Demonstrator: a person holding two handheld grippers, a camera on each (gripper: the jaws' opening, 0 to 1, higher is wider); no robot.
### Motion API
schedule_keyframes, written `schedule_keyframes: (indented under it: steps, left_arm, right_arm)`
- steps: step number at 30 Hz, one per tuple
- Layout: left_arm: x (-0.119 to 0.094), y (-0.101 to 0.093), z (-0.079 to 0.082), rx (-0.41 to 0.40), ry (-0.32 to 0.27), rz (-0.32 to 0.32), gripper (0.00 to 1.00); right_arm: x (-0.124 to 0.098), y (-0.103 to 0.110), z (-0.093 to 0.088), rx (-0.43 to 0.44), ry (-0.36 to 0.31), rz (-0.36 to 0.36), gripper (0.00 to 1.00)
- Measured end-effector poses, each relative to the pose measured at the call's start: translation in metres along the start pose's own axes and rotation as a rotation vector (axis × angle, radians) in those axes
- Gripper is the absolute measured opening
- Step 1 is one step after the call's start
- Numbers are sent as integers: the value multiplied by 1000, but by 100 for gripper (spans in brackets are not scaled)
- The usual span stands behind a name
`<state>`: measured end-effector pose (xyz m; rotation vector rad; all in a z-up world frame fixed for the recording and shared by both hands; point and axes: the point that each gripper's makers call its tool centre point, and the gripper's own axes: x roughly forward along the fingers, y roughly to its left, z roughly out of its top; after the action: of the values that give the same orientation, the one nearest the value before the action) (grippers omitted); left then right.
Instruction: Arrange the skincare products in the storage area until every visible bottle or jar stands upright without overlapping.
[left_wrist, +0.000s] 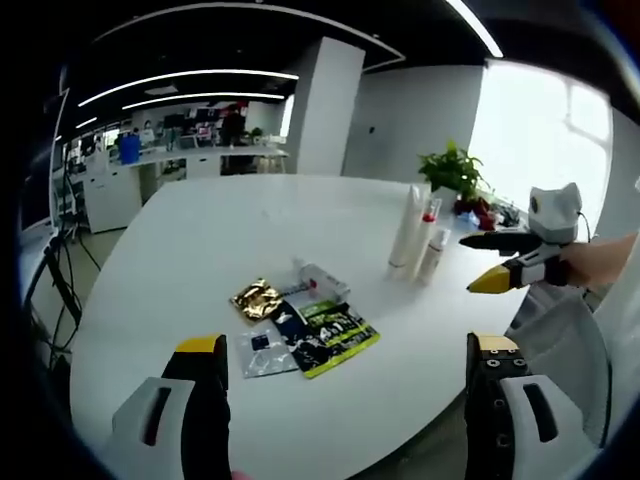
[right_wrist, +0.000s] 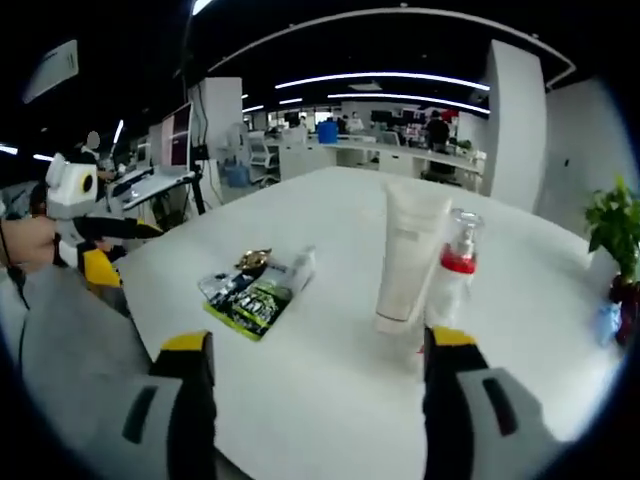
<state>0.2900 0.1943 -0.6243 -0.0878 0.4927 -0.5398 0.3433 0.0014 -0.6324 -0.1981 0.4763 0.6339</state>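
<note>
A large white counter (left_wrist: 200, 260) in an open office holds a few skincare items. In the left gripper view, the left tongs (left_wrist: 350, 375) rise from the near edge with both jaws wide apart and nothing between them. Just beyond them lies a loose cluster of flat packets (left_wrist: 325, 335), green and black, with a gold sachet (left_wrist: 256, 297) at its left and a small white box (left_wrist: 318, 281) at its far side, all touching or overlapping. Farther right stand a tall white tube (left_wrist: 407, 232), a clear pump bottle (left_wrist: 428, 222) with a red collar, and a small white bottle (left_wrist: 434, 256), upright and close together. A potted plant (left_wrist: 455, 170) sits behind them. The right tongs (left_wrist: 478, 262) reach in from the right, held by a hand (left_wrist: 600, 262), jaws apart and empty. In the right gripper view, those tongs (right_wrist: 315, 375) gape open just in front of the tube and pump bottle.
</note>
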Motion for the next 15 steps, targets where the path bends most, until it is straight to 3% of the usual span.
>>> schedule_keyframes:
  steps: [4, 7, 15]
  left_arm:
    - [1, -1, -1, -9, 2, -11, 97]
    - [1, 1, -2, -20, 5, -12, 97]
    - [0, 6, -1, -52, -9, -1, 95]
  right_arm:
    - [20, 7, 10, -15, -4, 30, 83]
    - [35, 14, 15, 22, -4, 78, 78]
    - [79, 19, 24, 22, 38, 114, 68]
